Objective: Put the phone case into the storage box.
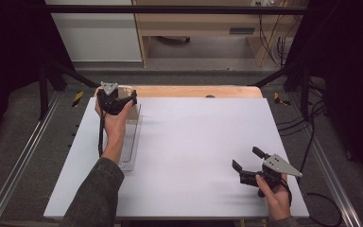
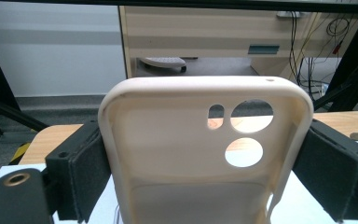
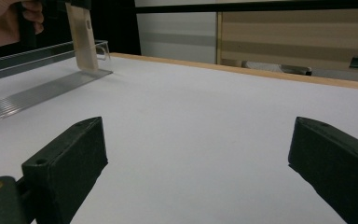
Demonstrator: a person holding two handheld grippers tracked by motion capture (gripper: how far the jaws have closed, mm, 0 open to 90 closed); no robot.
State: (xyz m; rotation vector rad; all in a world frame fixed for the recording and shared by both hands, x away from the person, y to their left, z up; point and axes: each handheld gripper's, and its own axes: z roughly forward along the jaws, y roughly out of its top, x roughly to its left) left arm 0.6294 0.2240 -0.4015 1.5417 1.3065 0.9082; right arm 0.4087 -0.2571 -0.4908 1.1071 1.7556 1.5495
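Observation:
A cream phone case [image 2: 177, 154] with round camera cutouts stands upright between the jaws of my left gripper [image 2: 208, 172], its hollow inside facing the camera. In the high view the left gripper [image 1: 122, 103] holds the case at the far end of a clear plastic rack [image 1: 131, 146] at the table's back left. The right gripper view shows the case [image 3: 85, 39] with its lower end on the rack [image 3: 37, 95]. My right gripper [image 1: 246, 158] is open near the front right, just above the white tabletop [image 1: 194, 142], with nothing between its jaws [image 3: 200, 158].
The clear rack runs front to back along the table's left side. A wooden strip [image 1: 194, 91] borders the far edge. Beyond it are a wooden desk [image 1: 203, 28], cables and black frame struts. A cable trails from each gripper.

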